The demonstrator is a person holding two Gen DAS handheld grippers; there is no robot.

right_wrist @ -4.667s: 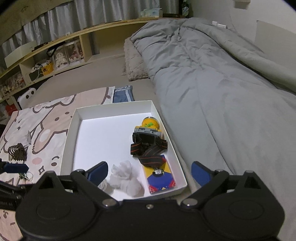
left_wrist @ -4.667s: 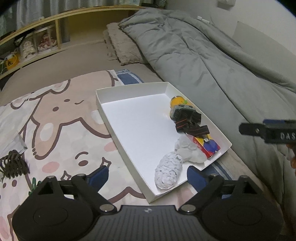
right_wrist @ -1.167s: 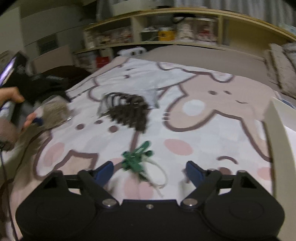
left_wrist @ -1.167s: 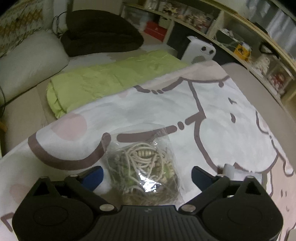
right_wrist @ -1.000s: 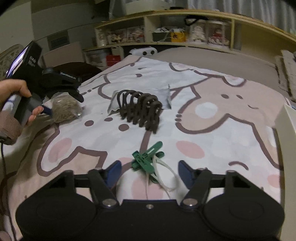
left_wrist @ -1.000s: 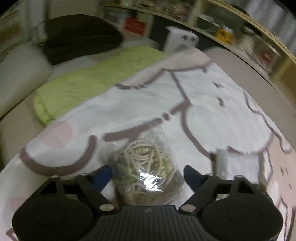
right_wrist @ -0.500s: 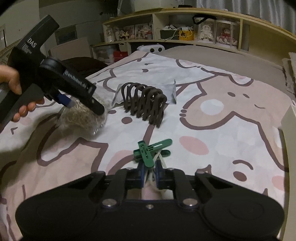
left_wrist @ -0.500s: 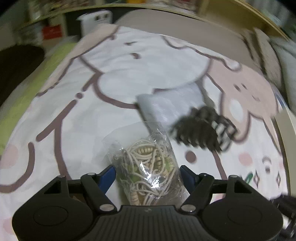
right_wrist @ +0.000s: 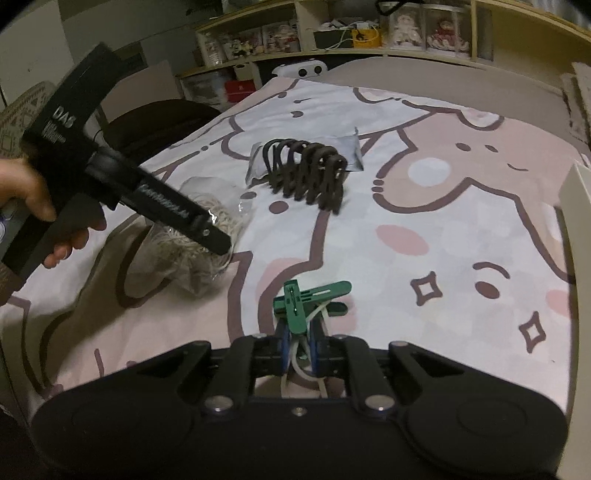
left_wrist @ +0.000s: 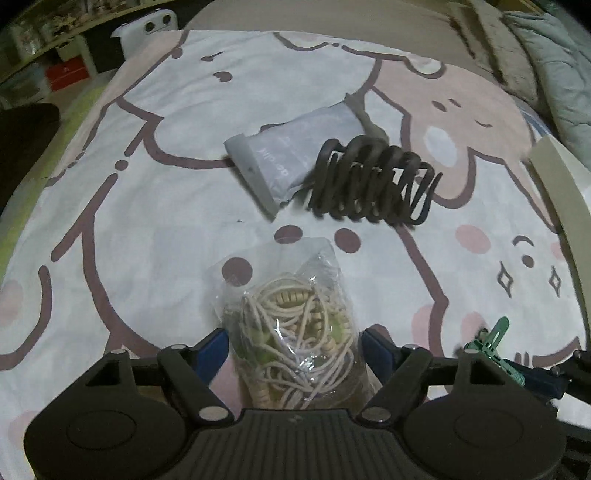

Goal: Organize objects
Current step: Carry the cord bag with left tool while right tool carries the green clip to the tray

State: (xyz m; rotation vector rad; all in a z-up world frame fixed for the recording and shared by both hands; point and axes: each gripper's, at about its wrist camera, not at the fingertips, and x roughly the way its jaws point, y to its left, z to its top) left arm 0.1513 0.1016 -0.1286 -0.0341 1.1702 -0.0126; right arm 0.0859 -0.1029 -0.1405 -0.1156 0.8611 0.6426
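Note:
My left gripper (left_wrist: 295, 343) is shut on a clear bag of beige cord (left_wrist: 291, 332) and holds it just above the cartoon blanket (left_wrist: 147, 206); the bag also shows in the right wrist view (right_wrist: 195, 240). My right gripper (right_wrist: 299, 336) is shut on a green clothespin (right_wrist: 306, 299) with a white cord, which also shows in the left wrist view (left_wrist: 487, 343). A dark brown hair claw (left_wrist: 369, 184) lies on a grey foil pouch (left_wrist: 295, 151) ahead of both grippers. The white tray's rim (left_wrist: 561, 206) stands at the right edge.
The blanket (right_wrist: 443, 221) covers the bed. A grey duvet (left_wrist: 554, 48) lies at the far right. Shelves with boxes and dolls (right_wrist: 369, 33) line the back wall. A dark cushion (right_wrist: 155, 122) sits beside the bed on the left.
My left gripper closed on the cord bag and swung right towards the hair claw and tray. My right gripper closed on the green clothespin.

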